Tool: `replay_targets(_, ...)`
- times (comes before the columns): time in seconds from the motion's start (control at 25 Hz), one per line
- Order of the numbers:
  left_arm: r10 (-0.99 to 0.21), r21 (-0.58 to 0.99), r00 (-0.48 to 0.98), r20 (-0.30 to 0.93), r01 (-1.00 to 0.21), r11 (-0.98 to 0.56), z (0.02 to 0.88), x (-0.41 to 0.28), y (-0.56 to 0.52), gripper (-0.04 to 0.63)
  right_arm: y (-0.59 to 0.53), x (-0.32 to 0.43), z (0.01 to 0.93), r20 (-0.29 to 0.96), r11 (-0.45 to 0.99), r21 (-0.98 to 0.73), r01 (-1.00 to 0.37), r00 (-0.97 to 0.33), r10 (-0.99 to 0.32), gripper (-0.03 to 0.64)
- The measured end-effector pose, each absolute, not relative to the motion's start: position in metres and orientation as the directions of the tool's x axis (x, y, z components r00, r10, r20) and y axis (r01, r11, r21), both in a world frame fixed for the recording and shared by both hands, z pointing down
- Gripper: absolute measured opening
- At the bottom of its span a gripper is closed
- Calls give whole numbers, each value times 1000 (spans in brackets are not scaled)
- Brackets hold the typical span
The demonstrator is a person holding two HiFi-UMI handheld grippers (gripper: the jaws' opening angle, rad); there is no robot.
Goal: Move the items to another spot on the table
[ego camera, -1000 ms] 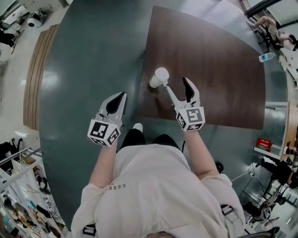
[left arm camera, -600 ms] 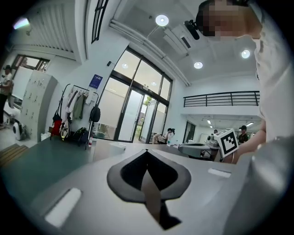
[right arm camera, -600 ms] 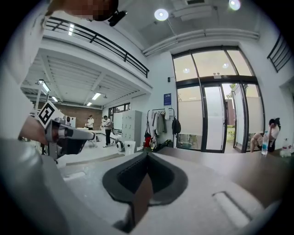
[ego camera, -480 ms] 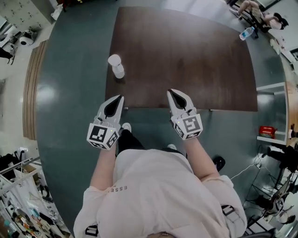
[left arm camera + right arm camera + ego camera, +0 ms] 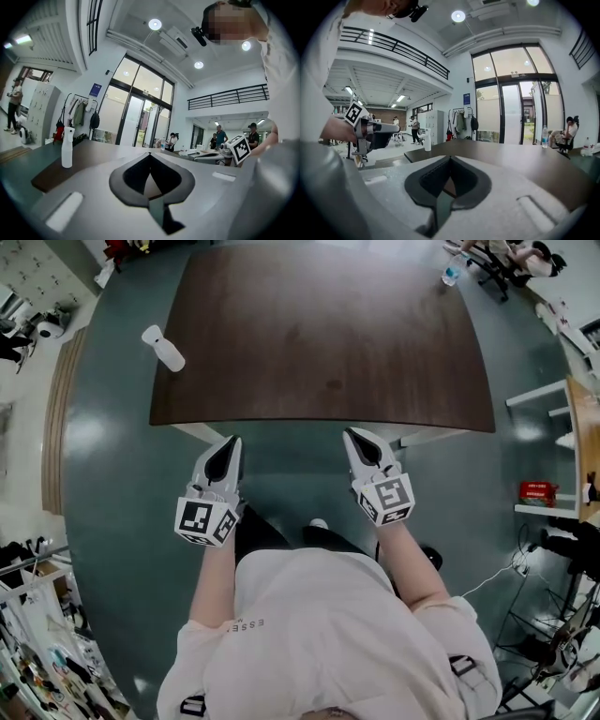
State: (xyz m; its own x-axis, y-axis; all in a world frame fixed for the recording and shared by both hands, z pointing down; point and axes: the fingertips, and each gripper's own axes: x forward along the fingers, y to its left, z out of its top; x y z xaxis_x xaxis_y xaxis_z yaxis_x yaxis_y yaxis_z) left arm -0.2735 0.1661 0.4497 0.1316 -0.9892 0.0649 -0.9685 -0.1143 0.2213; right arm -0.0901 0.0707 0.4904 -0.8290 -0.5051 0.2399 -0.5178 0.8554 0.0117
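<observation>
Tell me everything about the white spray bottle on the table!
The spray bottle is all white and looks like plastic. It has a round, straight body with a narrower spray head on top. It stands upright at the left edge of the dark brown table. Only the table touches it.

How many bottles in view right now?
2. A white spray bottle stands at the brown table's left edge; a clear water bottle sits by its far right corner. None seem hidden.
</observation>
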Motion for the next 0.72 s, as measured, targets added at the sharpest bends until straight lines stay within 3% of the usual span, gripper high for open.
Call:
replay_targets(0.32,-975,240,209,76,-953,-186,442,-159,178,15,97,9,477,243,836,2,-549,-811,-533,-12)
replay_targets(0.72,-959,223,277,62,-940,-257,435,-95,188,15,117,49,468,202,831,24,-556,-811,-548,-12)
